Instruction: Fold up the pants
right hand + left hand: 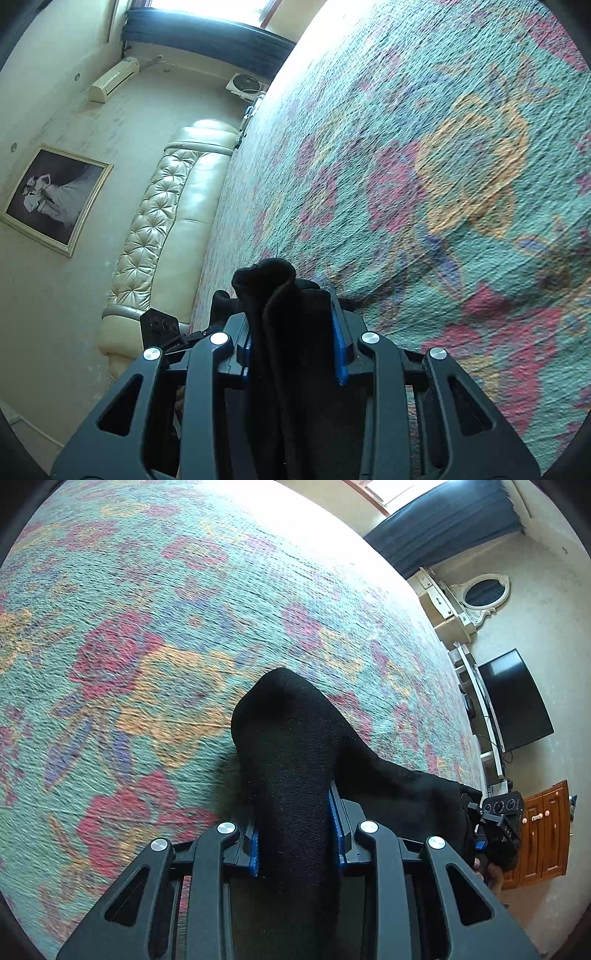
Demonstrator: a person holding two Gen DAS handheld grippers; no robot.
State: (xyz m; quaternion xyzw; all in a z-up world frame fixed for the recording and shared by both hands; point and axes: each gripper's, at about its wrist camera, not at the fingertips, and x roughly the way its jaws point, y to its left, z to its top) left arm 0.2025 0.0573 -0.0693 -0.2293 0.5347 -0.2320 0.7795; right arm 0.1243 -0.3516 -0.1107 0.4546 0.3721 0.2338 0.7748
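while both grippers pinch it, the black pants (291, 760) hang bunched above a floral bedspread (147, 646). in the left wrist view the left gripper (297, 834) has its blue-padded fingers (338, 830) pressed against a thick fold of the fabric, which rises past the fingertips into a rounded hump and then trails off to the right of the fingers, toward the other gripper's body seen at the far right edge. in the right wrist view the right gripper (291, 350) clamps a narrower, layered fold between its blue pads (340, 350); the cloth pokes out just beyond the fingertips in a small crumpled knob. to the left of those fingers the left gripper's body shows, with a cream tufted headboard (166, 221) and a framed picture (55, 199) on the wall further left. ahead and right of the fingers, the bedspread is blurred.
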